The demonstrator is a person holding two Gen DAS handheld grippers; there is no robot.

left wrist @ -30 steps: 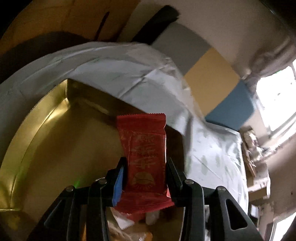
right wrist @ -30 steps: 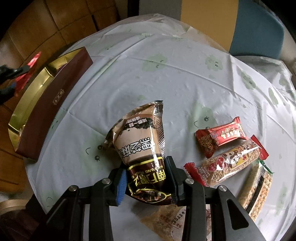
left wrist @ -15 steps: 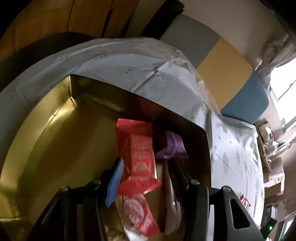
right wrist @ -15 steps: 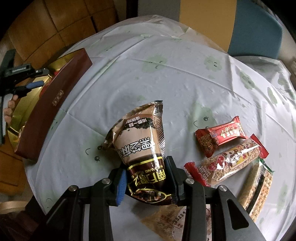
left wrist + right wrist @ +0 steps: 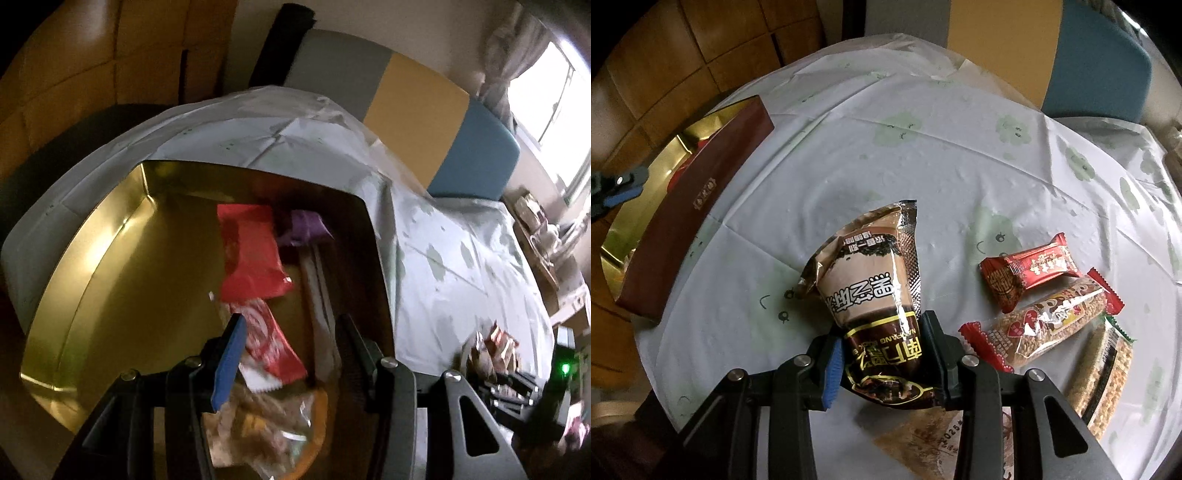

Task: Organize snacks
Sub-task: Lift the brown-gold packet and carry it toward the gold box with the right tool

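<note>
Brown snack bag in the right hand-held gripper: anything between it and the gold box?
Nothing visible. Only bare tablecloth lies between the brown bag and the gold box; the left hand-held gripper hovers over the box's far side.

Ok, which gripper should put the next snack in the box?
Right. The right gripper already clamps the brown packet, while the left gripper is open, empty, over the gold box.
</note>
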